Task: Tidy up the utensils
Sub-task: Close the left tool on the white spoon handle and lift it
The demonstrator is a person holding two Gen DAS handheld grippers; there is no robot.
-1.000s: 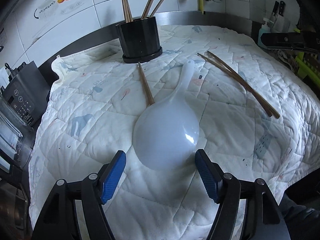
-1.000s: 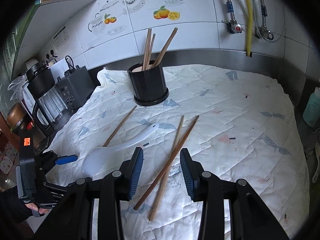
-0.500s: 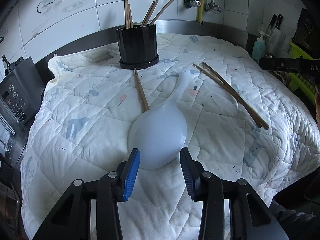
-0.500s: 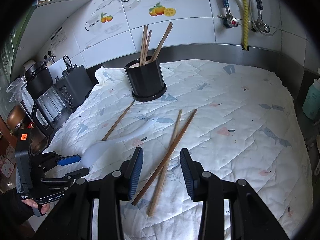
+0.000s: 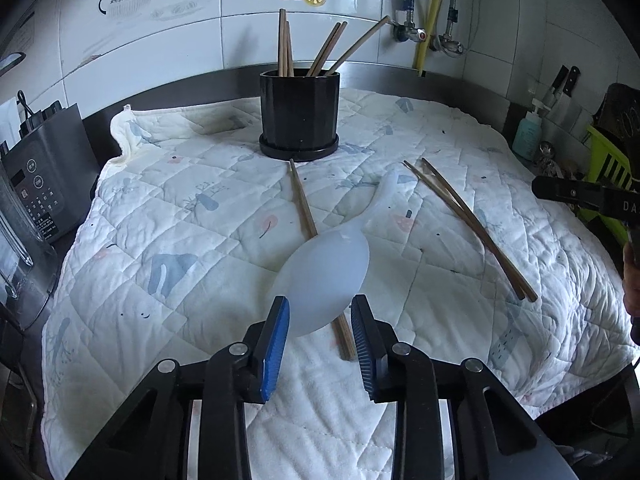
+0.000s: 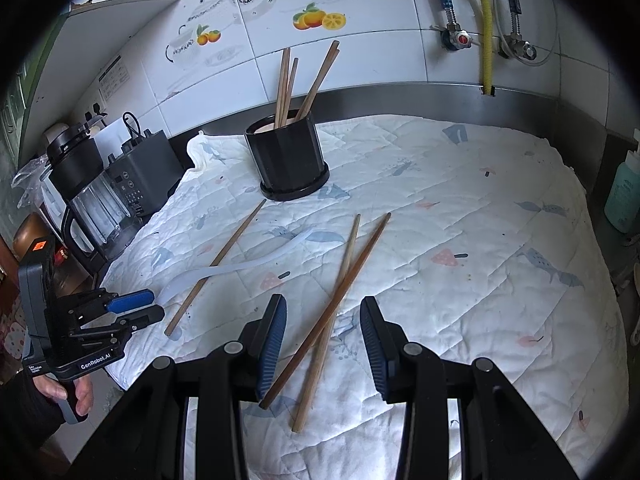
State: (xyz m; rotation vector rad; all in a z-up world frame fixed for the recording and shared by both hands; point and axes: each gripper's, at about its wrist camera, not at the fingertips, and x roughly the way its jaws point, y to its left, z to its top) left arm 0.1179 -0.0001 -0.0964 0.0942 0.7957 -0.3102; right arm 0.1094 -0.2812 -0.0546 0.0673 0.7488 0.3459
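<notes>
"GenRobot.AI" is printed in white on the left gripper (image 6: 136, 308) body; "DA" shows on the right gripper's (image 5: 568, 192) arm

A home kitchen: the wall behind the black utensil holder (image 5: 299, 114) is white tile printed with fruit and crockery decals (image 6: 319, 20), with a steel backsplash strip (image 5: 400, 80) at its foot. Left of the holder stand a blender jug (image 6: 86, 196) and a dark appliance with touch buttons (image 5: 38, 184); to its right, water valves and a yellow hose (image 6: 486, 24) run down the wall. Farther right are a soap pump bottle (image 5: 527, 134) and knives (image 5: 564, 84), and a quilted cloth (image 5: 160, 240) covers the counter under the holder.
</notes>
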